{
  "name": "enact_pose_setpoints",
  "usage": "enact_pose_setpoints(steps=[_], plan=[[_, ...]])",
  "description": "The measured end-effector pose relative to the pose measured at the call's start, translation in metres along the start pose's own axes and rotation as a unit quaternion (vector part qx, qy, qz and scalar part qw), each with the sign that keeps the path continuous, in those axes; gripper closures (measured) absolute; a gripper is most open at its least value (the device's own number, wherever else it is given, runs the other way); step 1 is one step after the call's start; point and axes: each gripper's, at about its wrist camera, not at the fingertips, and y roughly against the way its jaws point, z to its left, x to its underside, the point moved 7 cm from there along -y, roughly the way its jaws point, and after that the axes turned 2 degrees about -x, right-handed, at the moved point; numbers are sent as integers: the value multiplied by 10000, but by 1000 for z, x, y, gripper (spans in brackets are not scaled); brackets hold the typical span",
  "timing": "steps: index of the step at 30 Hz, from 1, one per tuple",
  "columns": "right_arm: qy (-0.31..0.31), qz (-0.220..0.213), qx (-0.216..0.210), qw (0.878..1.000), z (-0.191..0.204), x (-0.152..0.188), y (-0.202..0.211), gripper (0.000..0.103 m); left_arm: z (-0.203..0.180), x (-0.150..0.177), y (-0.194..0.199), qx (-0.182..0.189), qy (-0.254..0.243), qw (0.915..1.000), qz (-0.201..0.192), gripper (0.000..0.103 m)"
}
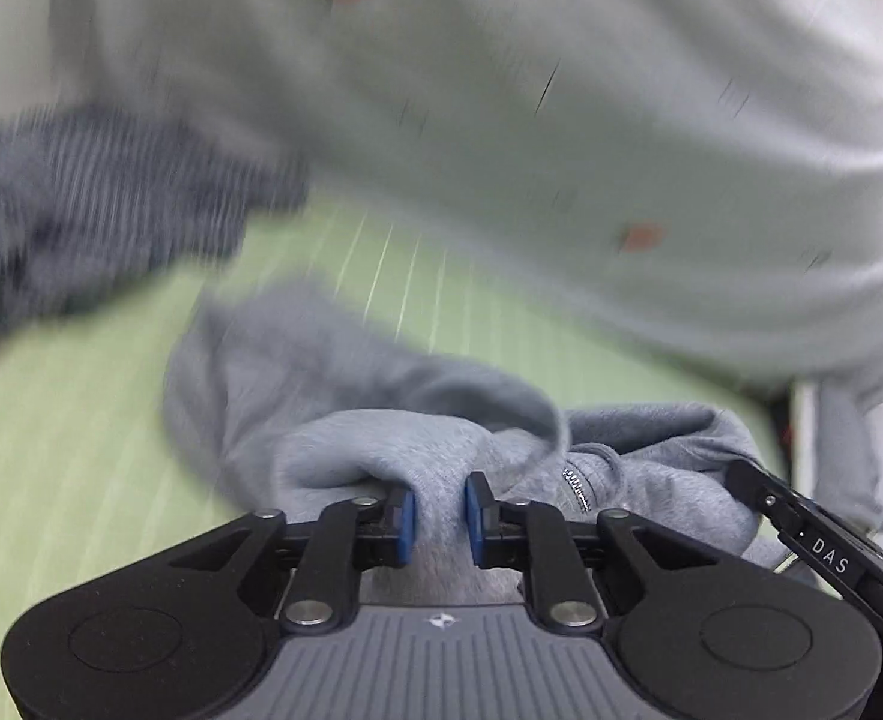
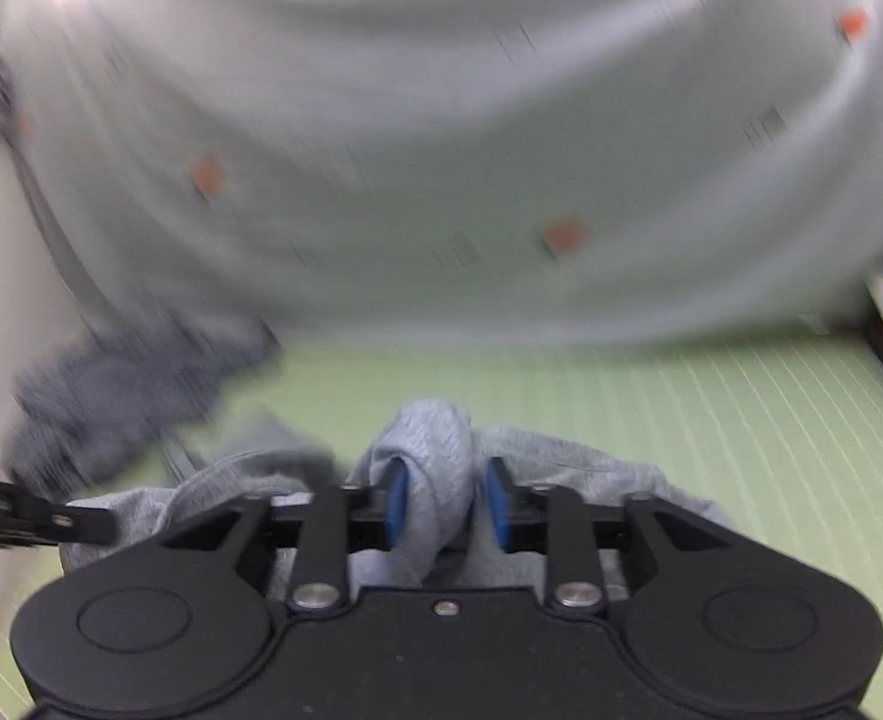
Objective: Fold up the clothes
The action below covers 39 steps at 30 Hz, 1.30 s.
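A light grey knit garment (image 1: 345,396) lies bunched on a green mat (image 1: 69,420). My left gripper (image 1: 440,507) is shut on a fold of it, blue pads pinching the cloth. My right gripper (image 2: 441,501) is shut on another bunched fold of the same garment (image 2: 435,450). The right gripper's finger (image 1: 801,516) shows at the right of the left wrist view, and the left gripper's finger (image 2: 51,525) shows at the left of the right wrist view, so both hold the garment close together. Both views are motion-blurred.
A dark striped garment (image 1: 93,210) lies crumpled at the mat's far left; it also shows in the right wrist view (image 2: 123,384). The person's pale shirt with orange marks (image 1: 561,120) fills the background beyond the mat (image 2: 681,408).
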Motion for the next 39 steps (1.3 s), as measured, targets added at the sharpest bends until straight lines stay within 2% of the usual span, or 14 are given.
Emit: enact_pose_setpoints(steps=[1, 2, 3, 4, 5, 9, 10, 14, 16, 19, 24, 30, 34, 39], plan=[[-4, 226, 146, 9996, -14, 15, -1, 59, -1, 15, -4, -248, -53, 9996, 135, 74], [-97, 273, 117, 9995, -22, 23, 4, 56, -3, 29, -6, -450, -109, 9987, 220, 69], [-190, 320, 88, 9993, -30, 30, 9, 47, -3, 38, -4, -559, -116, 9981, 218, 65], [-283, 367, 59, 9989, -38, 38, 14, 35, -4, 45, -1, -632, -47, 9978, 199, 54], [-375, 414, 30, 9984, -46, 45, 19, 31, -5, 50, 1, -687, 33, 9975, 177, 47], [-231, 508, -103, 9984, -54, 55, 24, 24, -17, 58, 8, -835, 201, 9963, 85, 39], [-222, 529, -145, 9982, -55, 56, 24, 22, -20, 61, 11, -887, 194, 9959, 65, 32], [-187, 614, -310, 9975, -58, 61, 23, 17, -30, 74, 15, -951, 240, 9952, 42, 15], [-170, 621, -359, 9973, -61, 63, 23, 9, -34, 77, 13, -1043, 227, 9943, 75, 12], [-78, 623, -337, 9975, -66, 67, 22, 4, -41, 79, 6, -1221, 119, 9924, 141, 9], [-79, 669, -139, 9976, -80, 68, 14, 3, -56, 73, -12, -1206, -53, 9922, 310, 9], [-239, 758, 2, 9968, -91, 61, -7, 3, -70, 49, -40, -1117, -308, 9923, 438, 9], [-328, 855, -22, 9958, -94, 49, -35, 3, -68, 31, -70, -1079, -365, 9914, 651, 8], [-235, 1184, -377, 9920, -79, 29, -100, 2, -53, 10, -113, -1158, -389, 9876, 987, 8]])
